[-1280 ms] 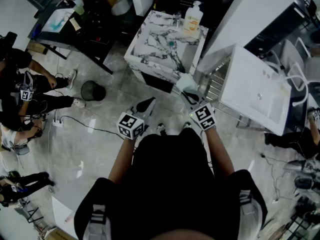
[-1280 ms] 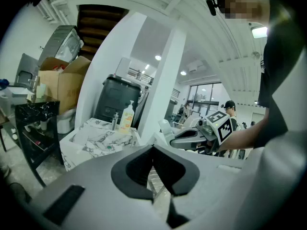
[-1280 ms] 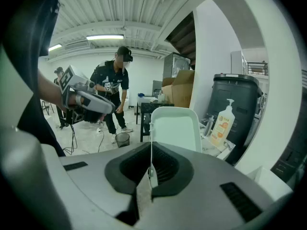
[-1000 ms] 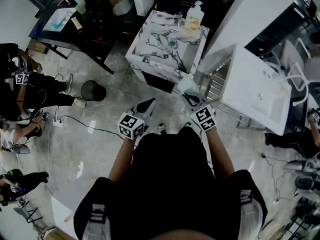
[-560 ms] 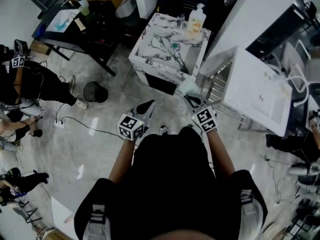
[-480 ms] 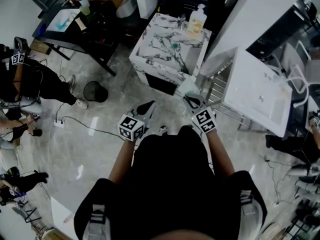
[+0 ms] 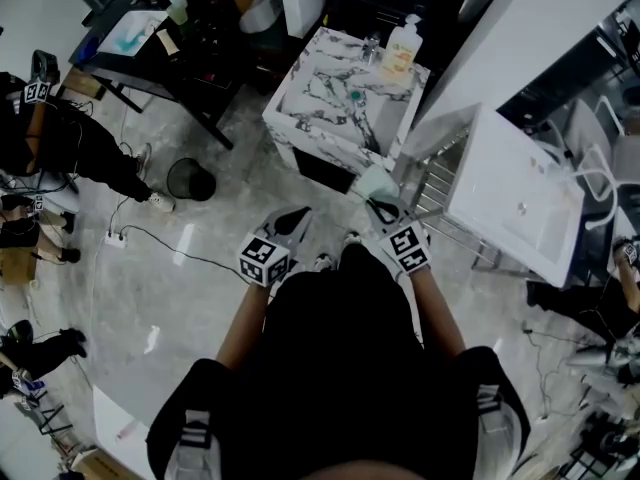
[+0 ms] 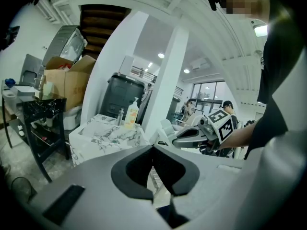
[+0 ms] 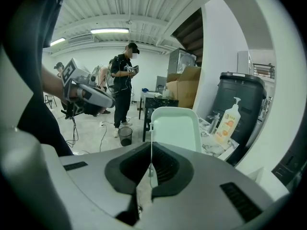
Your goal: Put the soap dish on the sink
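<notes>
The pale green soap dish (image 9: 176, 128) stands on edge, and my right gripper (image 9: 151, 147) is shut on its thin rim. From the head view the soap dish (image 7: 375, 181) hangs in the air just short of the marble-patterned sink (image 7: 330, 108), in front of the right gripper (image 7: 380, 203). My left gripper (image 7: 296, 214) is held level beside it, with its jaws together and nothing between them. In the left gripper view the left gripper (image 8: 153, 147) points past the right gripper (image 8: 180, 139) towards the marble sink (image 8: 108, 133).
A soap bottle (image 7: 402, 44) and a small tap (image 7: 372, 43) stand at the marble sink's far edge. A white basin (image 7: 520, 203) on a metal frame is at the right. On the left are a black bin (image 7: 186, 179), floor cables, a black table (image 7: 165, 53) and people.
Both grippers keep their pose and the dish stays clamped. The head view has shifted a little, and the people at the left edge have moved.
</notes>
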